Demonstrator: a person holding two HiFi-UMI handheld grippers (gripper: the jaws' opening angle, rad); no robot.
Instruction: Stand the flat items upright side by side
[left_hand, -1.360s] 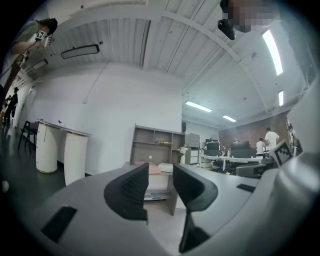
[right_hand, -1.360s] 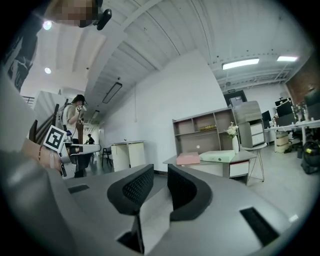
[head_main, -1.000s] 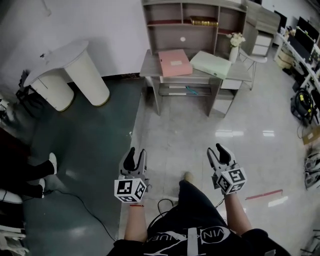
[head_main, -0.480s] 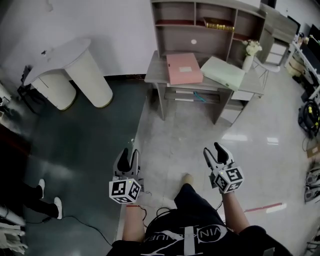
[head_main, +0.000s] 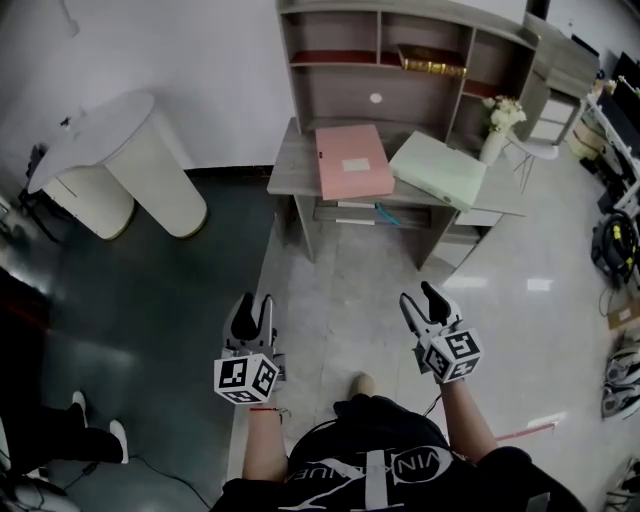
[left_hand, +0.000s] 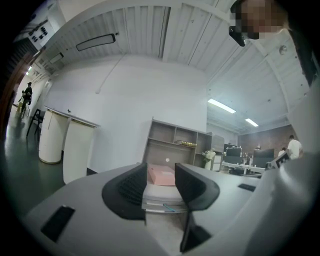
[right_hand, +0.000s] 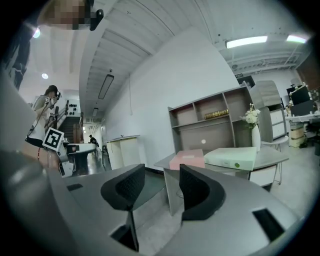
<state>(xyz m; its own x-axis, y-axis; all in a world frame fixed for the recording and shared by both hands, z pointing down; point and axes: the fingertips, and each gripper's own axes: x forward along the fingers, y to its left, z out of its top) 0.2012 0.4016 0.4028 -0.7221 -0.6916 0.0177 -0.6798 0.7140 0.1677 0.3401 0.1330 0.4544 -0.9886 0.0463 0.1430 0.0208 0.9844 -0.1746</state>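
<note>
The 2 flat items are on the tabletop (head_main: 290, 165) ahead of you, neither one upright. The pink folder (head_main: 352, 162) lies flat on the left half with its label facing up. The pale green folder (head_main: 437, 170) lies flat just to its right, turned at an angle. You cannot tell from here whether their edges touch. A vase of white flowers (head_main: 497, 125) stands at the tabletop's right rear, close beside the green folder. A shelf unit (head_main: 330, 40) rises behind the tabletop, and a gold-toned box (head_main: 432, 62) lies on one of its shelves.

Your left gripper (head_main: 253, 306) is out in front of you over the floor (head_main: 360, 290), well short of the desk and pointing about level toward it. Its 2 fingers (left_hand: 127, 192) stand apart with a narrow gap and nothing clamped between them. In the left gripper view the pink folder shows far off through that gap.

Your right gripper (head_main: 420, 297) is held well apart from the left one, at about the same reach and tipped slightly down. Its fingers (right_hand: 197, 192) have just been opening and now stand wider apart than the left's, with nothing between them. In the right gripper view both folders sit beyond the fingertips, well away.

A white round table (head_main: 100, 130) stands off to your left by the wall.
</note>
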